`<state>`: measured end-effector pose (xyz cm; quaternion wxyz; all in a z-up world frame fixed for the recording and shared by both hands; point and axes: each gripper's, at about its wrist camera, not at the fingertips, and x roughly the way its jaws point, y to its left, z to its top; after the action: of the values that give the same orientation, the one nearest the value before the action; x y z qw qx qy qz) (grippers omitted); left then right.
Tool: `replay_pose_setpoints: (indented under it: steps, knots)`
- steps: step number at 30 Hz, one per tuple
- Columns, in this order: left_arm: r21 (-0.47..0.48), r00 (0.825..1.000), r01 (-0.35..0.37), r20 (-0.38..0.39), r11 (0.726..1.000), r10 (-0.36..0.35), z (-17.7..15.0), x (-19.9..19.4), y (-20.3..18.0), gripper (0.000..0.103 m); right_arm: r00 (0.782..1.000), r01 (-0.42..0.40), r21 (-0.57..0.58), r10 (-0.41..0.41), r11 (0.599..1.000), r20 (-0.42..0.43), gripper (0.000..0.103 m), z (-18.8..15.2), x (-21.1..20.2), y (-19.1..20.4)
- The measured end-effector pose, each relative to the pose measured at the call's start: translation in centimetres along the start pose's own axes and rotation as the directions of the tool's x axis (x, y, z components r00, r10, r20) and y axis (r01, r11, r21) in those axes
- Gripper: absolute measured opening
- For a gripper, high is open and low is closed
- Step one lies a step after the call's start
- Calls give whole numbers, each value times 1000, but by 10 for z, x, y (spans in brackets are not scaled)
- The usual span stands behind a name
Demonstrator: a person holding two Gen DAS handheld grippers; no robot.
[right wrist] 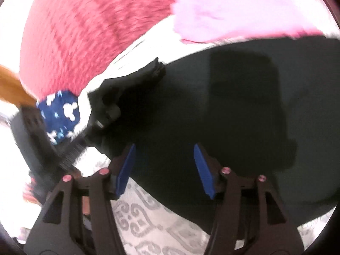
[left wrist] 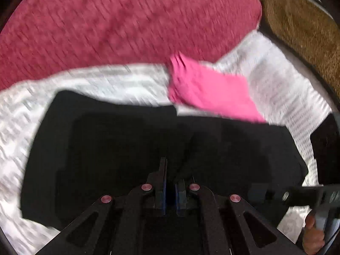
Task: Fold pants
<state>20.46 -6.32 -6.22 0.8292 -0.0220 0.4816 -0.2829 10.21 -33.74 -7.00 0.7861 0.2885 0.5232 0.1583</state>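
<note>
Left wrist view: black pants [left wrist: 131,144] lie spread on the white patterned sheet [left wrist: 102,78] of a bed, nearer the camera than the red blanket [left wrist: 119,21].
Pink cloth: the pink cloth [left wrist: 208,89] lies at the pants' far edge, between the pants and the red blanket.
Left gripper: the left gripper [left wrist: 171,178] has its jaws pressed together; a ridge of black fabric rises to its tip, so it seems to pinch a fold of the pants, though blur and dark cloth leave that unsure.
Other gripper here: the right gripper [left wrist: 301,193] shows at the pants' right edge, with a hand [left wrist: 312,235] on its handle.
Right wrist view: the pants [right wrist: 233,110] fill the middle, the red blanket [right wrist: 89,31] beyond them, the pink cloth [right wrist: 233,12] at their far edge.
Right gripper: the right gripper [right wrist: 163,165] is spread wide over the near edge of the pants, blue pads [right wrist: 204,170] bare, holding nothing.
Left gripper here: the left gripper [right wrist: 158,69] rests its tip on the pants' left edge.
Doing the step well: I judge a fold is being laid; keep the pinched edge taut and square to the edge beneath.
</note>
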Motion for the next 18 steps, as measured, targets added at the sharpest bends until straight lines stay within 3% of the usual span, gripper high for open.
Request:
replay_pose_setpoints:
  steps: [3, 7, 11, 13, 18]
  knots:
    - [-4, 1000, -12, -15, 1000, 12, -10, 4, -9, 4, 999, -44, 73, 45, 996, -12, 59, 0, -6, -20]
    - [-14, 1000, -14, -12, 1000, 14, -14, -6, -8, 4, 994, -96, 73, 99, 993, -48, 59, 6, 0, -16]
    - [-9, 1000, -15, 1, 1000, 15, -17, -12, -6, 4, 978, -169, 125, 183, 978, -105, 60, 26, 24, 0]
    - [-7, 1000, -15, 6, 1000, 15, -19, -12, -6, 4, 968, -206, 165, 226, 964, -108, 67, 30, 29, -1]
    - [-11, 1000, -23, -4, 1000, 23, -21, -6, -7, 5, 949, -263, 242, 296, 934, -110, 71, 41, 45, 0]
